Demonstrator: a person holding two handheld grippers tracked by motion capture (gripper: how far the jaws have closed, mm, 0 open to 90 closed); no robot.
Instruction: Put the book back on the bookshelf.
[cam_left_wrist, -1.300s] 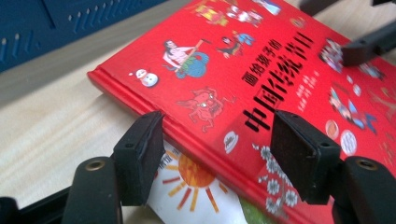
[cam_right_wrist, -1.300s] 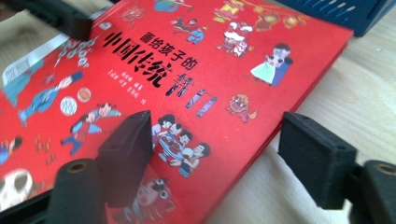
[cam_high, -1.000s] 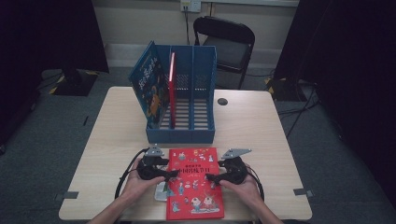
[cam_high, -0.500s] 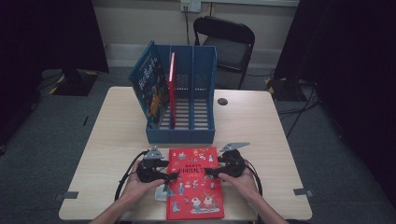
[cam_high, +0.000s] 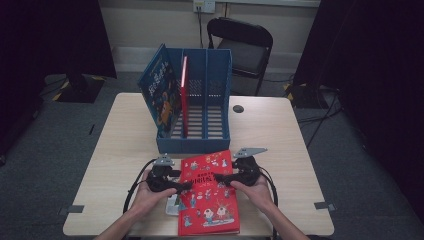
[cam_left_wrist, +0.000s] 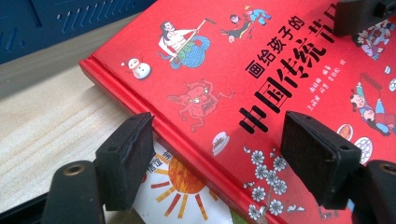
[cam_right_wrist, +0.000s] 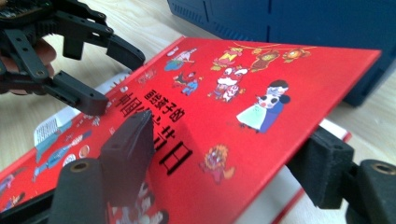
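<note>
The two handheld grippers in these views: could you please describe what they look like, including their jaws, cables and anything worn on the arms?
The left gripper and the right gripper are black, angular, open-framed tools, each topped by a grey three-cornered plate. Their jaws end in blocky matte black pads with small round screw holes. A black cable loops back from each. The forearms are bare, with no sleeves or gloves visible.

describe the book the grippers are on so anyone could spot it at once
On the wooden table, in front of the blue file rack, a red book lies flat at the near edge. Unlike the books standing in the rack, its cover faces up, with black Chinese characters and cartoon figures.
</note>
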